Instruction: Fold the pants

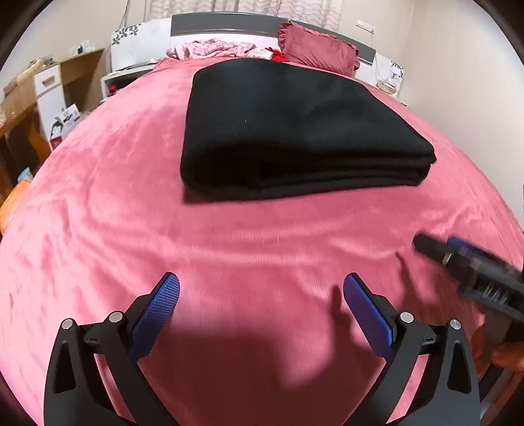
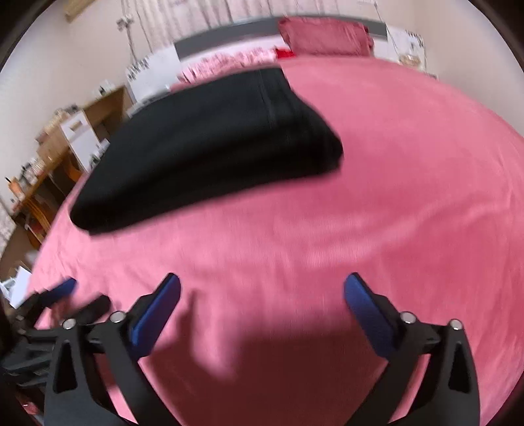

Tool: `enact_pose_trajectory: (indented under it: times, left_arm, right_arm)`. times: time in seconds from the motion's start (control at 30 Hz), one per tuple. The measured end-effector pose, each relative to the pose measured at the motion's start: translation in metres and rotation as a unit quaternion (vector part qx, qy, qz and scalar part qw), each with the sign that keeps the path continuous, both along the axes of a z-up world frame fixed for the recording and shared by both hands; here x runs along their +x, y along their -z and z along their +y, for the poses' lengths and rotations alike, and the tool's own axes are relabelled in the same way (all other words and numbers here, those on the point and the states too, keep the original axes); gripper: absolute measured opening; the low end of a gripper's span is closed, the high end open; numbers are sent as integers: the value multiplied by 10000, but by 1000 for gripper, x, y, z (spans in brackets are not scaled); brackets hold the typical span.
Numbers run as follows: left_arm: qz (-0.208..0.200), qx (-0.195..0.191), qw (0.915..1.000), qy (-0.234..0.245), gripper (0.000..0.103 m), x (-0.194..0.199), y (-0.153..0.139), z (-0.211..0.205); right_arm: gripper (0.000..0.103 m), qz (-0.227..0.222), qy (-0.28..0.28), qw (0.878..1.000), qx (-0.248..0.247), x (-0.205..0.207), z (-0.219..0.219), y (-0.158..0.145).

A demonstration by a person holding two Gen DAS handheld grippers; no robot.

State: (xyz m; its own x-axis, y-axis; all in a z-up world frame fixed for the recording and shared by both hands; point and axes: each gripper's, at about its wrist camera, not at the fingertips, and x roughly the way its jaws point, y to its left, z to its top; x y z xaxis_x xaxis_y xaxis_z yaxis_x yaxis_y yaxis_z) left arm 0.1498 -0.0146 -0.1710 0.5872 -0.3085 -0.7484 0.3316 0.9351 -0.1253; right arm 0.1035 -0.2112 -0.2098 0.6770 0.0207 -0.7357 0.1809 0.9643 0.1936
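Black pants (image 1: pixel 294 131) lie folded into a thick rectangle on the pink bedspread (image 1: pixel 229 236); the right wrist view shows the same pants (image 2: pixel 209 154) up and to the left. My left gripper (image 1: pixel 261 295) hovers over bare bedspread well short of the pants, open, with nothing between its blue pads. My right gripper (image 2: pixel 262 295) is likewise open and holds nothing, short of the pants and to their right. Each gripper shows at the edge of the other's view: the right gripper (image 1: pixel 471 265) as a blur, the left gripper (image 2: pixel 68 298) at the lower left.
A dark pink pillow (image 1: pixel 317 49) and crumpled pink cloth (image 1: pixel 213 49) lie at the head of the bed by the grey headboard (image 1: pixel 226 24). Wooden shelves and a white cabinet (image 1: pixel 49 88) stand left of the bed. A bedside stand (image 1: pixel 389 78) is at the right.
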Motion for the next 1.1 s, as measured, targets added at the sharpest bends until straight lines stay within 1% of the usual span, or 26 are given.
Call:
enact_pose_trajectory:
  times: [0.1,0.17,0.3,0.4,0.53,0.7,0.93,1.1]
  left_arm:
    - [131,204,9995,-206,99,-3,2,4]
    - [155,370,9986,-336,99,-5,0,5]
    - [-138,691,9954,-648,99,-20,-6,12]
    - [-356,817,9938,-658,99,-32,-15,16]
    - [-619,1064,9896,-749,99,-42,-29,15]
    - [-819,873,9897,-789,99,-55,-47,17]
    - [-926,664,9873,-1105,99,-64,-66,23]
    - [-904,607,9876,-1127,99,-68,-72,26]
  right_arm:
    - [101,-18,-40,9998,-218,-6,4,-3]
    - [101,-16,62,9995,-320,-10,5,-8]
    - [101,-29,314,9992,-258,-20,-4,-17]
    - [101,-116,458,9985,-286,-34,-5,-24]
    - [101,-466,536,9963,-483,-57,2,-44]
    - [101,-803,397,9941,-604,-76,18,-64]
    - [101,-904,359,9933,-629,-76,24,-76]
    - [101,-897,412,9935,-572,-78,23,-78]
